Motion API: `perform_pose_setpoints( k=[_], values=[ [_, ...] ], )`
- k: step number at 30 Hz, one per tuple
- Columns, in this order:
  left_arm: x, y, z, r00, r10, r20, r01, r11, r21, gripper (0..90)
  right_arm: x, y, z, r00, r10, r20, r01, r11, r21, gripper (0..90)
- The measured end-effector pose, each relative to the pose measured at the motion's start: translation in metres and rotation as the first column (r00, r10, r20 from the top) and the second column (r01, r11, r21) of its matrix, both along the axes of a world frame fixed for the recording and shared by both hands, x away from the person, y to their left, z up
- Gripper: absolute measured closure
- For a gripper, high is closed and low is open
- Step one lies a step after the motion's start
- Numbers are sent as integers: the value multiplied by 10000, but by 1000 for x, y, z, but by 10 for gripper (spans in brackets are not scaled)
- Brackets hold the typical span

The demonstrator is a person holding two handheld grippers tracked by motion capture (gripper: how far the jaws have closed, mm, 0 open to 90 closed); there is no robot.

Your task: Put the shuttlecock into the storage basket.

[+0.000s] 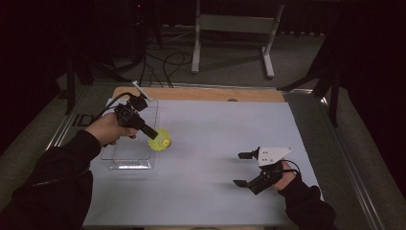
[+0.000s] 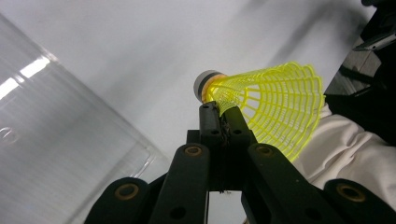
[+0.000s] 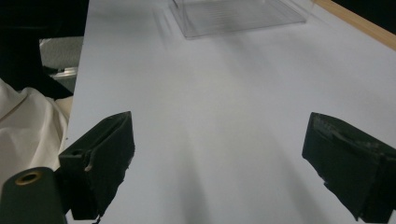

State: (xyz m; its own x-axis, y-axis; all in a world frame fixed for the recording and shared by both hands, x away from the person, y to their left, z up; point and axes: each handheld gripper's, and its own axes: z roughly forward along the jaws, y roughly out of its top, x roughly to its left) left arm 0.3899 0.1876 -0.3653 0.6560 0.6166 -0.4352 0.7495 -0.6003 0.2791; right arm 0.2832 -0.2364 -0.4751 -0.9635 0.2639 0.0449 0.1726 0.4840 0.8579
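Two tongs: left (image 2: 219,114) pinching shuttlecock (image 2: 268,105) by box (image 1: 129,143) edge, right (image 1: 243,168) wide open, empty

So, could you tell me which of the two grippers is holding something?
The left gripper, shut on the yellow shuttlecock by the clear box; the right gripper is open and empty.

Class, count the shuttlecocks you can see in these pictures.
1. The yellow shuttlecock is pinched by its skirt in the left gripper, beside the clear box. None elsewhere on the table.
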Motion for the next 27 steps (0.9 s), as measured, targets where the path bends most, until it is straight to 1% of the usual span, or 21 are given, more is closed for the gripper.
perform_pose_setpoints(
  k=[2, 3, 4, 5, 9, 11, 12, 14, 17, 19, 20, 23, 27],
  values=[
    [0, 5, 1, 9999, 113, 62, -113, 9998, 141, 900, 0, -4, -3, 9998, -121, -138, 121, 9999, 51, 95],
    [0, 7, 1, 9999, 136, 44, -137, 9998, 141, 900, -1, -7, -5, 9996, -212, -197, 213, 9997, 71, 113],
    [0, 10, 1, 9998, 205, 61, -206, 9997, 163, 900, -2, -9, -6, 9995, -303, -133, 304, 9995, 104, 127],
    [1, 12, 1, 9997, 256, 49, -257, 9995, 192, 900, -3, -11, -8, 9993, -323, -192, 324, 9995, 64, 125],
    [1, 23, 2, 9991, 420, 58, -421, 9989, 208, 900, -5, -17, -13, 9964, -568, -633, 569, 9984, 2, 112],
    [1, 28, 2, 9987, 516, 43, -517, 9982, 317, 900, -8, -20, -14, 9962, -681, -538, 682, 9977, 13, 112],
    [1, 31, 2, 9986, 538, 20, -538, 9980, 325, 900, -10, -22, -15, 9959, -721, -542, 729, 9972, 136, 112],
    [1, 38, 2, 9978, 662, 43, -664, 9966, 482, 900, -12, -27, -15, 9961, -802, -368, 810, 9965, 226, 129],
    [1, 49, 4, 9961, 886, 24, -886, 9945, 565, 900, -15, -34, -16, 9952, -899, -383, 915, 9949, 429, 130],
    [1, 56, 4, 9949, 1005, 18, -1004, 9925, 700, 900, -18, -37, -17, 9944, -974, -407, 991, 9941, 440, 128],
    [1, 59, 3, 9942, 1071, -37, -1066, 9918, 699, 900, -19, -39, -18, 9941, -996, -432, 1016, 9938, 446, 128],
    [1, 65, 1, 9930, 1181, -76, -1169, 9889, 918, 900, -21, -44, -19, 9923, -1150, -462, 1174, 9918, 511, 127],
    [2, 70, -1, 9921, 1246, -152, -1224, 9871, 1037, 900, -24, -49, -19, 9911, -1261, -423, 1284, 9901, 569, 127]
  ],
)
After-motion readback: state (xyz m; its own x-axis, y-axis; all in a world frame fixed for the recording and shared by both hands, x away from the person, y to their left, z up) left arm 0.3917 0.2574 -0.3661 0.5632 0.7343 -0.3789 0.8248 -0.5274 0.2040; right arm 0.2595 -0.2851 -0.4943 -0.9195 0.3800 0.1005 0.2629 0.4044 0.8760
